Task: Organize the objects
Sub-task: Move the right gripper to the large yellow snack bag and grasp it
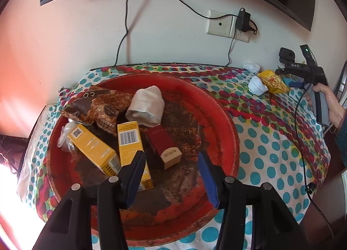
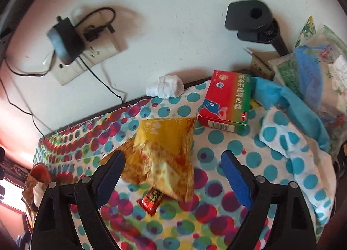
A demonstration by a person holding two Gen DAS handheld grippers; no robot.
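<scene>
Right hand-held gripper (image 2: 172, 176) is spread wide and empty over the yellow snack bag (image 2: 164, 152) on the table (image 2: 227, 148), red candy (image 2: 151, 201) just under it. Left hand-held gripper (image 1: 171, 176) hangs partly spread, holding nothing, over the red basin (image 1: 216, 109), which already has yellow boxes (image 1: 93, 148), a maroon box (image 1: 162, 143) and more. I'd say roughly halfway: bag, candy, red-green box (image 2: 225, 102) and white bundles (image 2: 166, 87) still out
</scene>
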